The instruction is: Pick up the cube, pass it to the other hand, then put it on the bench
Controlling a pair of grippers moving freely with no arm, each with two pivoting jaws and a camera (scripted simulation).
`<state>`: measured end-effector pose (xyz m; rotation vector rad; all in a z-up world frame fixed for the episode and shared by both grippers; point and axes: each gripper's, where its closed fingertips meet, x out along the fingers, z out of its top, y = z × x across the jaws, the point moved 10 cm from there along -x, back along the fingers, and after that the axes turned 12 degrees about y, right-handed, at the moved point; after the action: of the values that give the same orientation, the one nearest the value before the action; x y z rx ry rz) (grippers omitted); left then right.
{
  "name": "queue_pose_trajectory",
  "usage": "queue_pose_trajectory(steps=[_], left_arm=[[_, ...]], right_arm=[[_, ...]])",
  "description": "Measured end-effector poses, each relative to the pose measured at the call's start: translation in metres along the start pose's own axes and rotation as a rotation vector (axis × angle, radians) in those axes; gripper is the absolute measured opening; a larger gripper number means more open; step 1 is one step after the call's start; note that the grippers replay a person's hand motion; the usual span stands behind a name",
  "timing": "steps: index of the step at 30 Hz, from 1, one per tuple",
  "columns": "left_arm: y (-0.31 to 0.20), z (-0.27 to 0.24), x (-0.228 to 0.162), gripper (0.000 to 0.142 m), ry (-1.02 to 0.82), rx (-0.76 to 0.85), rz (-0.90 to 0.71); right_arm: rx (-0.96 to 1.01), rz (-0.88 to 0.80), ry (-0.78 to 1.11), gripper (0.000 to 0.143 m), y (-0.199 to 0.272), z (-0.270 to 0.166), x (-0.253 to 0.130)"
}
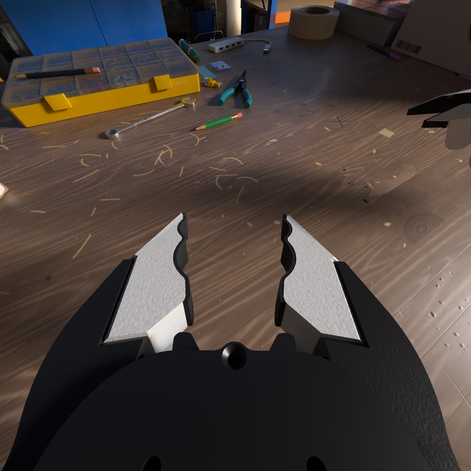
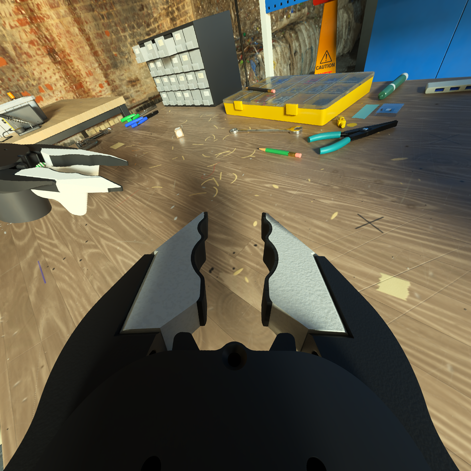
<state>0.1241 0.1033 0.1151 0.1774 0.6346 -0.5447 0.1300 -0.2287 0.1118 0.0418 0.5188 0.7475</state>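
Note:
The cube [image 2: 179, 133] is small, white with tan edges, and lies on the wooden tabletop left of the wrench. It also shows at the far left edge of the left wrist view [image 1: 2, 190]. The bench [image 2: 74, 114] is a low light-wood platform on dark legs at the far left. My left gripper [image 1: 234, 216] is open and empty above bare tabletop. It also shows on the left of the right wrist view [image 2: 124, 175]. My right gripper [image 2: 234, 215] is open and empty. It also shows at the right edge of the left wrist view [image 1: 415, 118].
A yellow parts case [image 2: 298, 102] with a pencil on its lid, a wrench [image 2: 265, 130], teal pliers [image 2: 349, 137] and a green pencil [image 2: 280, 152] lie beyond. A grey drawer cabinet [image 2: 188, 66] stands at the back. Markers [image 2: 137, 119] lie by the bench. A tape roll [image 1: 312, 23] and boxes stand far right.

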Motion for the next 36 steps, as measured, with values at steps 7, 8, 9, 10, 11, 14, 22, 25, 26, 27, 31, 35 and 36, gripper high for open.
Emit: queue_pose_trajectory(steps=[7,8,9,10,11,14,22,25,26,27,31,35,36], left_arm=[[-0.005,0.001,-0.008,0.075,0.053,0.026,-0.059],[-0.005,0.003,-0.017,0.076,0.052,0.022,-0.081],[-0.002,0.004,-0.028,0.077,0.037,0.018,-0.097],[0.005,0.007,-0.043,0.077,0.01,0.01,-0.088],[0.017,0.01,-0.06,0.076,-0.03,-0.005,-0.048],[0.075,0.021,-0.108,0.072,-0.102,-0.07,0.16],[0.25,0.064,-0.042,0.076,0.25,0.133,0.049],[0.285,0.066,0.016,0.076,0.383,0.088,-0.007],[0.292,0.064,0.033,0.076,0.413,0.065,-0.02],[0.296,0.063,0.047,0.076,0.446,0.057,-0.008],[0.3,0.056,0.085,0.065,0.502,0.06,0.066],[0.301,0.049,0.1,0.022,0.509,0.014,0.029],[0.3,0.048,0.099,0.02,0.519,0.012,0.034]], right_arm=[[0.005,0.015,0.022,0.041,0.0,-0.002,0.003],[0.008,0.024,0.026,0.041,0.0,-0.001,0.004],[0.01,0.032,0.028,0.041,0.0,-0.001,0.005],[0.012,0.038,0.031,0.041,0.0,-0.001,0.005],[0.015,0.043,0.033,0.041,0.0,-0.001,0.005],[0.041,0.073,0.028,0.041,-0.001,0.001,0.006],[0.046,0.134,0.073,0.04,0.009,0.01,0.024],[-0.002,0.111,0.098,0.04,0.015,0.01,0.028],[-0.015,0.096,0.104,0.039,0.016,0.01,0.028],[-0.024,0.085,0.106,0.039,0.017,0.01,0.028],[-0.024,0.079,0.12,0.039,0.015,0.009,0.026],[0.011,0.099,0.121,0.038,0.011,0.006,0.023],[0.016,0.102,0.123,0.038,0.011,0.005,0.023]])
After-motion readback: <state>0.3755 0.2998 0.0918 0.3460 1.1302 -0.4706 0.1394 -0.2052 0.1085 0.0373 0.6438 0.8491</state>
